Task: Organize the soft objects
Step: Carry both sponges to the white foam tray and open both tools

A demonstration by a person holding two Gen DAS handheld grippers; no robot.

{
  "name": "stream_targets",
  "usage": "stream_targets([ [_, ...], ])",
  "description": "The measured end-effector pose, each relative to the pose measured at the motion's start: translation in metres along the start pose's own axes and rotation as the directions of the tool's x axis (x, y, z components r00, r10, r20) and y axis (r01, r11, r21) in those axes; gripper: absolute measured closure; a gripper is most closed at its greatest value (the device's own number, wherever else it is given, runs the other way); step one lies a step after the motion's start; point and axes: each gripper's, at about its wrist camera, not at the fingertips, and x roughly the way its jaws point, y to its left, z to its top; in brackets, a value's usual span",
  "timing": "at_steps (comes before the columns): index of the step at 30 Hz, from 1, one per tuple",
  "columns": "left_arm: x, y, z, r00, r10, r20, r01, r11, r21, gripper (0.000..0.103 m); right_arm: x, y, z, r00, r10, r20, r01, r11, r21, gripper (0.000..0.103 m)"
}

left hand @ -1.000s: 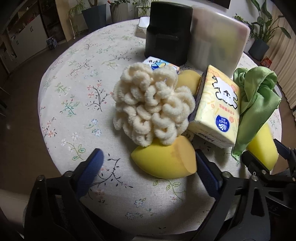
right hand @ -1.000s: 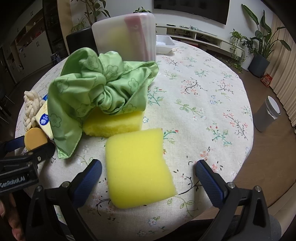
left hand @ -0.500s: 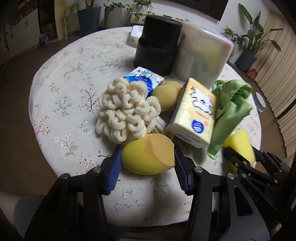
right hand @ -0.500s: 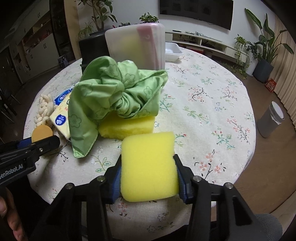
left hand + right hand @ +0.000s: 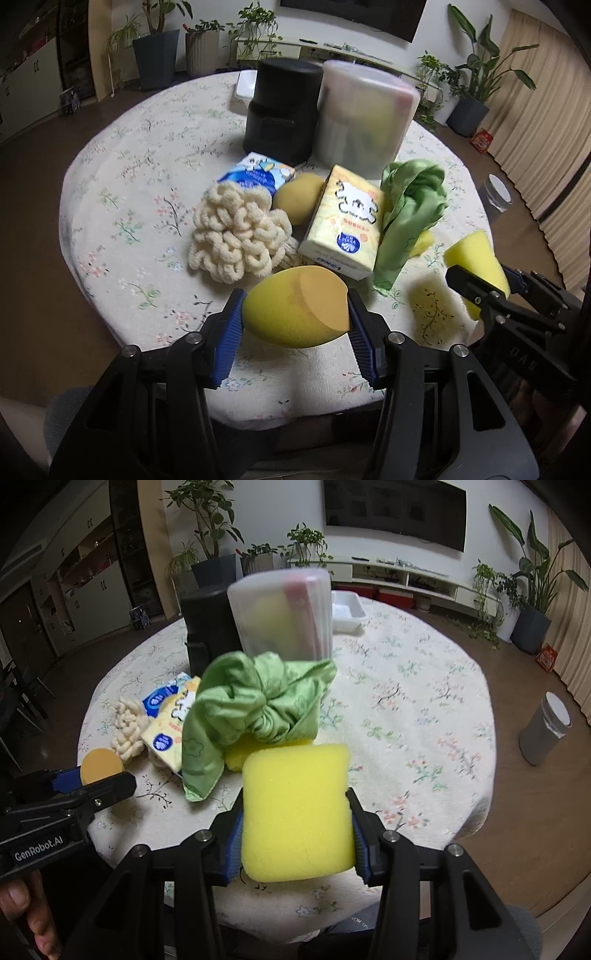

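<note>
1. Containers stand at the far side of the round table (image 5: 122, 206): a black canister (image 5: 282, 110) and, touching its right side, a frosted plastic tub (image 5: 364, 118) lying on its side.
2. Through the tub's cloudy wall I make out yellow and pink shapes, but cannot tell what they are.
3. My left gripper (image 5: 294, 319) pinches a yellow egg-shaped sponge (image 5: 295, 314), held clear above the cloth.
4. My right gripper (image 5: 295, 829) squeezes a yellow rectangular sponge (image 5: 297, 812) between its pads, also off the table.
5. Loose on the table before the containers lie a cream looped scrubber (image 5: 236, 230), a yellow tissue pack (image 5: 345, 221), a blue tissue pack (image 5: 258, 173), a second egg-shaped sponge (image 5: 297, 197) and a green scrunchie (image 5: 258, 709).
6. The scrunchie rests partly over another yellow sponge (image 5: 258, 751).
</note>
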Motion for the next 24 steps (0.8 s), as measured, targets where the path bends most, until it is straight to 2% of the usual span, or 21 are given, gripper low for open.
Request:
stream_targets([
  [6,-0.015,0.015,0.02,1.0,-0.002,0.028,0.002,1.0,0.004,0.053,-0.012,-0.011,0.012,1.0,0.004,0.009,-0.004,1.0,0.008,0.053],
  [14,-0.029,0.034,0.071,0.998,-0.015,0.06,0.012,0.998,0.063,0.052,-0.02,-0.026,0.048,0.999,0.02,0.049,-0.019,1.0,-0.019,0.053],
  [19,-0.029,0.055,0.123,0.994,0.016,0.105,-0.027,0.994,0.104,0.052,-0.018,-0.048,0.085,0.997,0.007,0.08,-0.005,1.0,-0.022,0.053],
  [24,-0.005,0.068,0.187,0.994,0.016,0.109,-0.035,0.984,0.175,0.051,0.0,-0.071,0.136,0.995,-0.006,0.096,0.01,0.999,-0.047,0.053],
])
